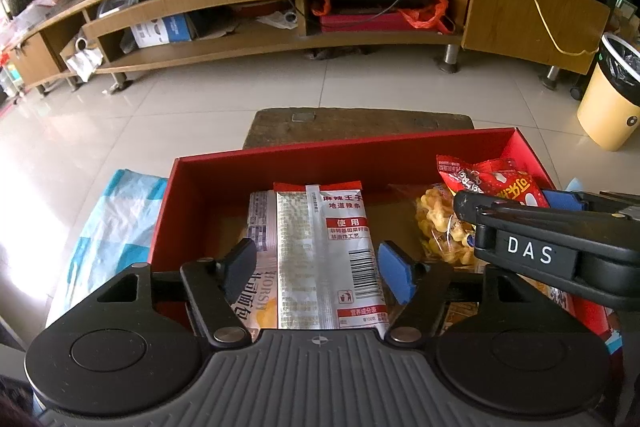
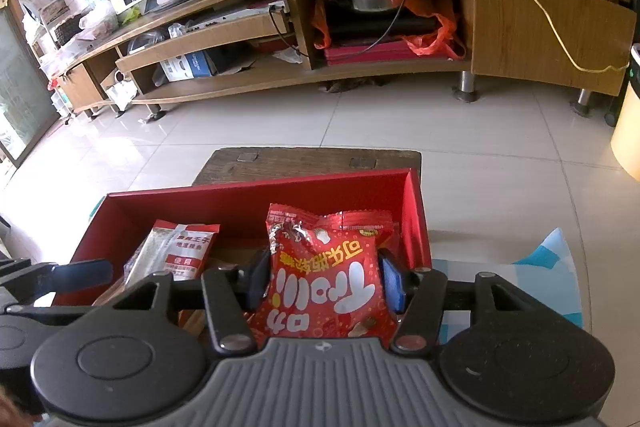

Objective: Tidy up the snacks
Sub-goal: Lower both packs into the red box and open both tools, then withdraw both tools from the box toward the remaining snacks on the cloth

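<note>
Pale floor tiles run back to a long wooden TV stand (image 1: 280,39); nearer me a red box (image 1: 280,157) sits on a dark wooden stool (image 2: 312,161). My left gripper (image 1: 318,269) hangs over a silver packet (image 1: 324,247) printed with a barcode; its jaws are spread, the pads clear of the packet on both sides, which lies flat in the box on a bread packet (image 1: 260,227). My right gripper (image 2: 324,279) pinches a red bag (image 2: 324,267) with white characters, both pads pressed into its sides, the bag upright over the box's right end. Only the left view shows the yellow puffs (image 1: 440,227) and a yellow bin (image 1: 608,99); only the right shows blue-checked cloth (image 2: 520,267) right of the box. Gripper bodies hide the box's near wall; small print is unreadable.
</note>
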Available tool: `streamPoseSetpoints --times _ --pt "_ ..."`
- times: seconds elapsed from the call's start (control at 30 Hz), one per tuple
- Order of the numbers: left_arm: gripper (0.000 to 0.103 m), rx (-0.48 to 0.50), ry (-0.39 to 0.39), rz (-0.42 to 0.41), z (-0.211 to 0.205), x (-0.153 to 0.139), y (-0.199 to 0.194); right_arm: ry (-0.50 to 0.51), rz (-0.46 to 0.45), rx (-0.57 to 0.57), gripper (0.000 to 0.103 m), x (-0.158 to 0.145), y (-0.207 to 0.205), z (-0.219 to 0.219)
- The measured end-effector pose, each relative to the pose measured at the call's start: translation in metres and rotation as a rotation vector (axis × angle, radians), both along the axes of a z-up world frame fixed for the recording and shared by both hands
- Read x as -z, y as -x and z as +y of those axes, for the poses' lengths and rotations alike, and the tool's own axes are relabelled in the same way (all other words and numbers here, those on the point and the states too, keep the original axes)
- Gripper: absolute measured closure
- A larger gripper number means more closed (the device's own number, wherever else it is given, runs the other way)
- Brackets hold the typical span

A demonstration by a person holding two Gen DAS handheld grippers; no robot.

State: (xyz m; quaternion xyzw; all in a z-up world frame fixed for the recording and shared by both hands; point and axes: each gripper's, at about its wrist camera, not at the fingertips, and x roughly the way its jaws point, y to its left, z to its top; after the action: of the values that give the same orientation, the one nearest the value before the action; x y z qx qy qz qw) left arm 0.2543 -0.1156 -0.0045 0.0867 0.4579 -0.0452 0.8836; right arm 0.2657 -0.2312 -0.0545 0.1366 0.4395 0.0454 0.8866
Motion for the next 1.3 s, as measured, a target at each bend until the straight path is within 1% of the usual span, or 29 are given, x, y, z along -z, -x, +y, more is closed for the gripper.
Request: streamPoseSetpoints --times 0.23,0.33,0.43,0.5,0.53,0.6,0.7,0.97,1.3 --pt "0.026 -0.009 -0.006 0.002 0.002 0.002 -0.001 0.005 -0.003 -0.008 0.048 0.003 -0.003 0.005" --pt "0.023 -0.014 -0.007 -0.007 0.004 -0.001 -0.002 -0.052 -0.005 -0.026 0.048 0.0 -0.004 0.005" --pt "0.021 -0.017 0.006 -0.012 0.006 -0.004 -0.001 -0.082 -0.023 -0.041 0.047 -0.005 -0.004 0.007" --pt "0.021 -0.017 0.01 -0.018 0.007 -0.008 0.001 -0.093 -0.048 -0.05 0.042 -0.01 -0.002 0.008" --pt "0.02 -0.016 0.01 -0.021 0.007 -0.009 0.003 -0.085 -0.05 -0.043 0.037 -0.013 -0.001 0.008" --pt "0.019 -0.011 0.011 -0.026 0.008 -0.013 0.007 -0.072 -0.06 -0.027 0.036 -0.017 0.0 0.007" --pt "0.018 -0.002 0.01 -0.035 0.01 -0.019 0.015 -0.079 -0.061 -0.009 0.036 -0.023 0.004 0.001" --pt "0.017 0.028 0.016 -0.048 0.013 -0.032 0.042 -0.042 -0.067 -0.004 0.035 -0.045 0.033 -0.006" --pt "0.016 0.056 0.027 -0.06 0.021 -0.043 0.078 -0.027 -0.067 0.01 0.034 -0.07 0.075 -0.01"
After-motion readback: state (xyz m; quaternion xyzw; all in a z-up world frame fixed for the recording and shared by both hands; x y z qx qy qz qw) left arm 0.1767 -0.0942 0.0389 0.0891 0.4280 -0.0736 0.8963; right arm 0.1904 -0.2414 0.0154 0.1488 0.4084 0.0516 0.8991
